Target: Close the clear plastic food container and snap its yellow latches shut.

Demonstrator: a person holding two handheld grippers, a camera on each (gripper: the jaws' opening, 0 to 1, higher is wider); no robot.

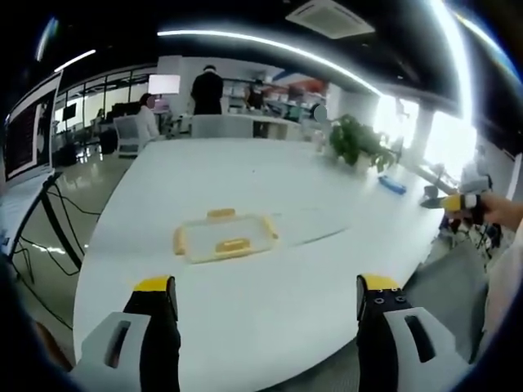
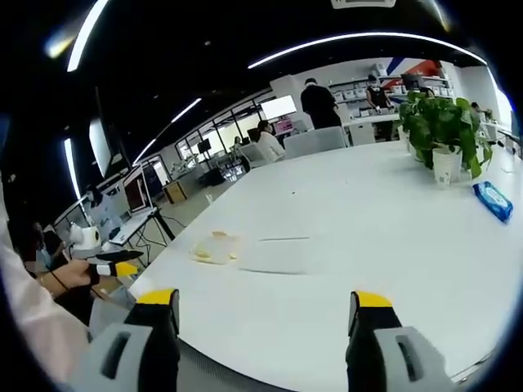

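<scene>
The clear plastic container [image 1: 225, 237] with yellow latches lies flat on the white table [image 1: 270, 318], well ahead of my left gripper [image 1: 266, 286]. That gripper's jaws stand wide apart, open, with nothing between them. To the container's right lies a faint clear flat piece [image 1: 315, 224]; I cannot tell what it is. In the right gripper view the container [image 2: 214, 247] is small and far off to the left, with the clear piece [image 2: 274, 256] beside it. My right gripper [image 2: 265, 300] is open and holds nothing. A hand holds each gripper off the table's edge: the right gripper [image 1: 459, 204], the left gripper [image 2: 114, 268].
A potted plant [image 2: 441, 131] and a blue packet [image 2: 493, 200] sit at the far side of the table. Several people [image 1: 206, 90] and chairs [image 1: 127, 135] are beyond the far end. A screen on a stand [image 1: 29, 135] with cables is left of the table.
</scene>
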